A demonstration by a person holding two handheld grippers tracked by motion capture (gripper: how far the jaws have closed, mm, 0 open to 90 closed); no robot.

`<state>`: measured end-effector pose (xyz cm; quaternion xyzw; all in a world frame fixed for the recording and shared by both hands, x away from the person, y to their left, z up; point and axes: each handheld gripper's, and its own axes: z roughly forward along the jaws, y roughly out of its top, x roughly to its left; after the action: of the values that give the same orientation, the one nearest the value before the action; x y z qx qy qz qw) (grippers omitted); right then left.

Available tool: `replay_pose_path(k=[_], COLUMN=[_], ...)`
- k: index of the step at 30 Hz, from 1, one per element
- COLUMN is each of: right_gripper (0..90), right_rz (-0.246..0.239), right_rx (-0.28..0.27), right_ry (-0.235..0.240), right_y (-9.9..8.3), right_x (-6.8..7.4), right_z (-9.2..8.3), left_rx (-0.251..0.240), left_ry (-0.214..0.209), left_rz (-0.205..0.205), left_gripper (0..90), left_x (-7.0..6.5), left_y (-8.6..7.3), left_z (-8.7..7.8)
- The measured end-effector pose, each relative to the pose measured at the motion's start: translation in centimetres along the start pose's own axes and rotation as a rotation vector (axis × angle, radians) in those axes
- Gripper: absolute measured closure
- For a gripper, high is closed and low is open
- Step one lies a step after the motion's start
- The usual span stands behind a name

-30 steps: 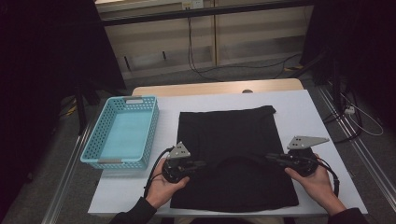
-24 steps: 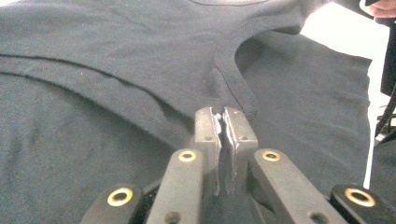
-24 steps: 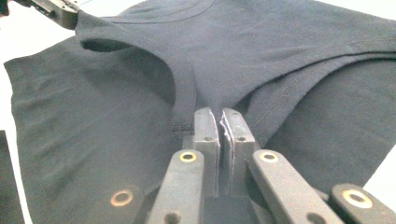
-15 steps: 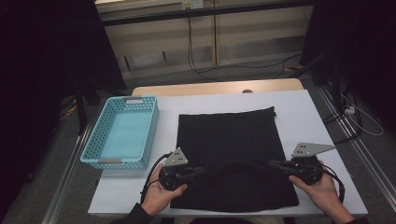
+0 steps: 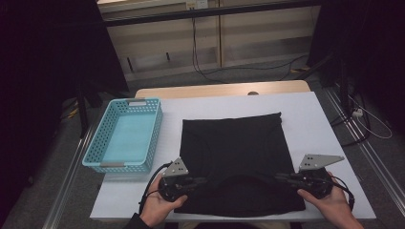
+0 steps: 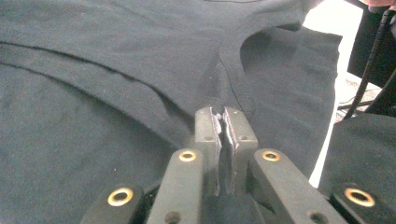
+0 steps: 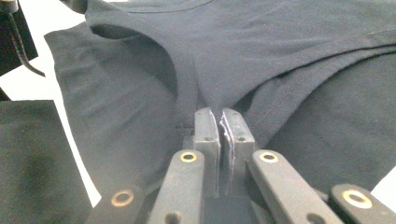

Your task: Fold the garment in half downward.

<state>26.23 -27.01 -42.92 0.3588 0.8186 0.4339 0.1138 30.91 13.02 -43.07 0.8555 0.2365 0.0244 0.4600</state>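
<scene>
Both grippers, left (image 5: 203, 181) and right (image 5: 279, 177), clamped on the shirt (image 5: 234, 143), have drawn its fold nearer the person.

The black cloth garment (image 5: 236, 157) looks matt and soft, with stitched hems. The turquoise plastic basket (image 5: 125, 136) has perforated walls. The white table top (image 5: 310, 119) looks smooth; its far edge is pale wood.

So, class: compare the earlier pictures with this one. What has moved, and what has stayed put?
Both claws, left claw and right claw, stay shut on the black T-shirt and have drawn it toward the person's edge of the table; the hands sit nearer that edge. The blue basket has not moved.
</scene>
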Motion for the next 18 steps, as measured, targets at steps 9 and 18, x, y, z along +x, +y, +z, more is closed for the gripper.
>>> replay_pose_path(k=[9, 18], right_gripper=[86.4, 86.3], right_rz=[-0.01, -0.027], right_rx=[0.012, 0.029], right_ry=[0.011, 0.018], right_y=[-0.5, -1.0], right_x=[1.1, 2.2], right_z=[-0.5, -0.8], left_rx=[0.0, 0.013], left_ry=[0.004, 0.006], left_rz=[0.004, 0.006], left_gripper=[85.6, 85.6], left_x=[-0.5, -0.9], left_y=[-0.5, -0.9], left_z=[-0.8, -1.3])
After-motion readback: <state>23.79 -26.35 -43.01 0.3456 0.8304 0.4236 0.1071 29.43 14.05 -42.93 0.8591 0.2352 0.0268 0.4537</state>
